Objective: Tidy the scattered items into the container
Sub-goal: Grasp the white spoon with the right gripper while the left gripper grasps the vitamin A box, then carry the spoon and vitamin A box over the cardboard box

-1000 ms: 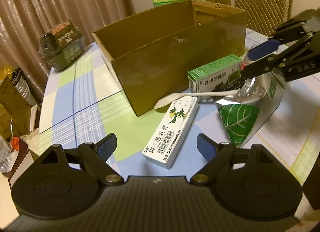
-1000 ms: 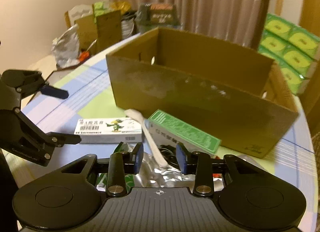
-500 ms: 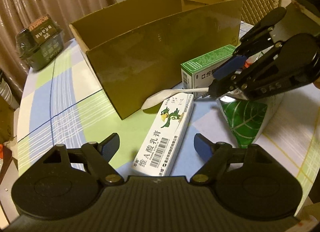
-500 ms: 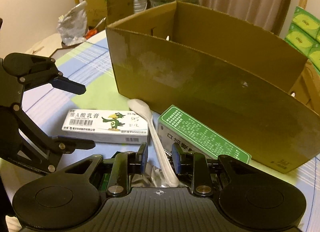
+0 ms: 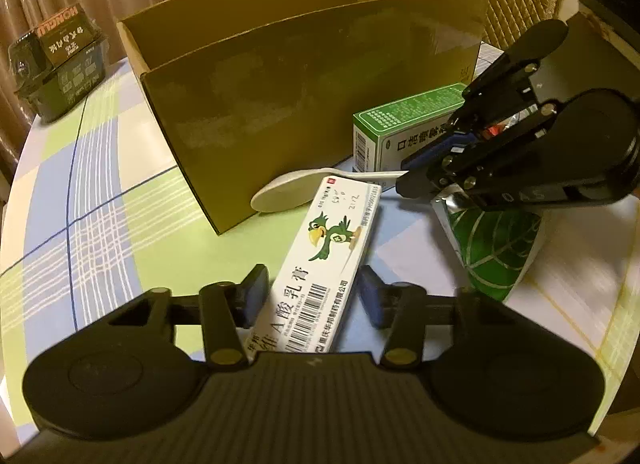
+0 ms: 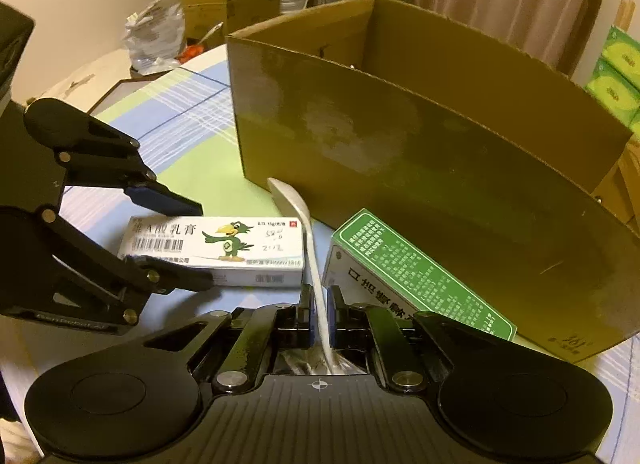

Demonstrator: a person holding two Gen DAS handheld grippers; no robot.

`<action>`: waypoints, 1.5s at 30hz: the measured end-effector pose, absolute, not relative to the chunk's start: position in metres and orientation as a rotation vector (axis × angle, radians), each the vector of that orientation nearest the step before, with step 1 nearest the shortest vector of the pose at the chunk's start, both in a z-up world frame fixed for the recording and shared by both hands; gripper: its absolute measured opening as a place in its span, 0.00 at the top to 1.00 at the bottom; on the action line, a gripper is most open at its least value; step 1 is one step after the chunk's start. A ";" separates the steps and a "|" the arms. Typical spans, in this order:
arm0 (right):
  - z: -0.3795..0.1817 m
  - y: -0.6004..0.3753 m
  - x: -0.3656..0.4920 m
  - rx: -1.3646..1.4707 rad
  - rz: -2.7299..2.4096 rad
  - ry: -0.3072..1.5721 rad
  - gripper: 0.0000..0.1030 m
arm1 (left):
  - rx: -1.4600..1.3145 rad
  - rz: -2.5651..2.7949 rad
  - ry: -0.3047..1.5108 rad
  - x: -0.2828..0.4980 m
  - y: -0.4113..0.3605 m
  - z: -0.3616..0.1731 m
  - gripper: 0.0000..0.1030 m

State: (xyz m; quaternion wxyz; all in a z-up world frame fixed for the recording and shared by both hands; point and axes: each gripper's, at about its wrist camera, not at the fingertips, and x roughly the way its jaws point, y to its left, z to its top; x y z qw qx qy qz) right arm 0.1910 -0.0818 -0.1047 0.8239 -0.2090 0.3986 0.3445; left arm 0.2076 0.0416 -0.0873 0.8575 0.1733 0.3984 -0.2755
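Both hand-held grippers take hold beside the cardboard box [image 5: 320,95].

The right hand-held gripper [image 6: 319,318] is clamped on the handle of the white plastic spoon [image 6: 298,215], a light, stiff, smooth thing best pinched at that narrow stem. The left hand-held gripper [image 5: 312,296] has just been closing around the white ointment carton [image 5: 320,264] on the checked tabletop [image 5: 96,199]; its pads seem not yet pressing. The carton is light thin card, likely crushable, best taken across its long sides.
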 end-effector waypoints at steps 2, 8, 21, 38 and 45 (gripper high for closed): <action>-0.101 -0.083 0.186 -0.445 0.736 0.834 0.99 | 0.360 -0.586 0.845 0.206 0.041 -0.085 0.65; -0.087 -0.091 0.174 -0.419 0.734 0.804 0.99 | 0.366 -0.589 0.845 0.197 0.045 -0.077 0.68; -0.062 -0.110 0.148 -0.381 0.714 0.749 0.99 | 0.334 -0.577 0.837 0.169 0.049 -0.064 0.68; -0.015 -0.126 0.121 -0.347 0.700 0.619 0.99 | 0.342 -0.546 0.756 0.154 0.042 -0.009 0.68; 0.007 -0.133 0.127 -0.337 0.667 0.561 0.99 | 0.341 -0.532 0.697 0.163 0.031 0.022 0.68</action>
